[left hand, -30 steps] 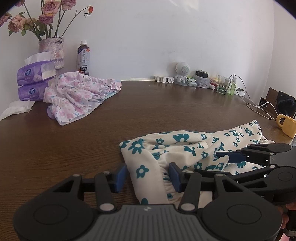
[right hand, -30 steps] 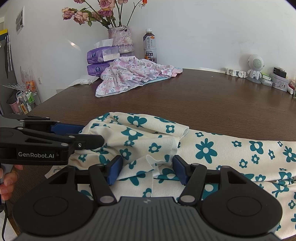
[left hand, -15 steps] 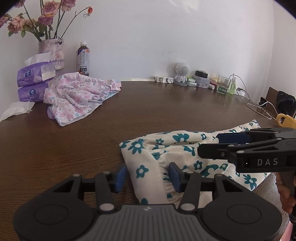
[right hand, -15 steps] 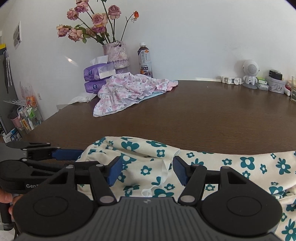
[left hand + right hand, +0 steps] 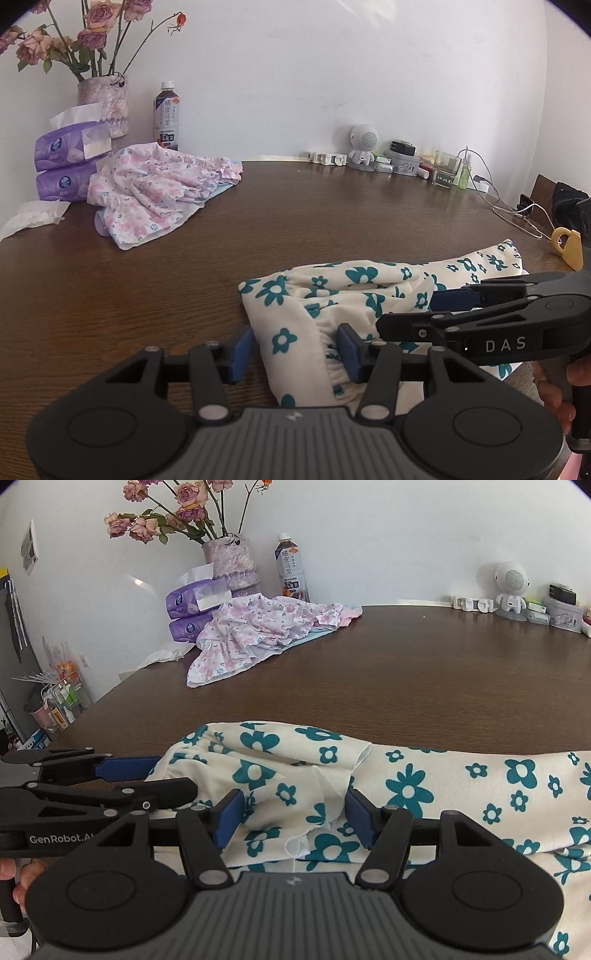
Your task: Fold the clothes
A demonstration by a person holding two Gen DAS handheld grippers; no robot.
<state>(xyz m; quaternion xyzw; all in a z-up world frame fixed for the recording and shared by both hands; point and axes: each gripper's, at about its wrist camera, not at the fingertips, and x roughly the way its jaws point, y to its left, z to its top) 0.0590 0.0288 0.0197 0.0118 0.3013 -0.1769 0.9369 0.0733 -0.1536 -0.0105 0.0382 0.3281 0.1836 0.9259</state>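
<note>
Right gripper (image 5: 291, 818) has dropped back down from its lift half a second ago onto the cream cotton garment with teal flowers (image 5: 406, 790), lying at the near edge of the dark wooden table (image 5: 406, 672); next grab looks imminent. Left gripper (image 5: 293, 349) hasn't moved, low over the elastic hem. Both grippers' fingers apart, straddling cloth, gripping nothing

We are looking at a plain white wall (image 5: 295, 74) rising behind a dark brown wooden table (image 5: 147, 288) whose grain is catching soft daylight. A pale mottled vase of dried pink roses (image 5: 229, 559) is standing against the wall near the table's far edge. At the left in the right wrist view, a white wire rack of small bottles (image 5: 61, 701) is sitting on the floor beside the table, and a small paper notice (image 5: 28, 548) is hanging on the wall above.
</note>
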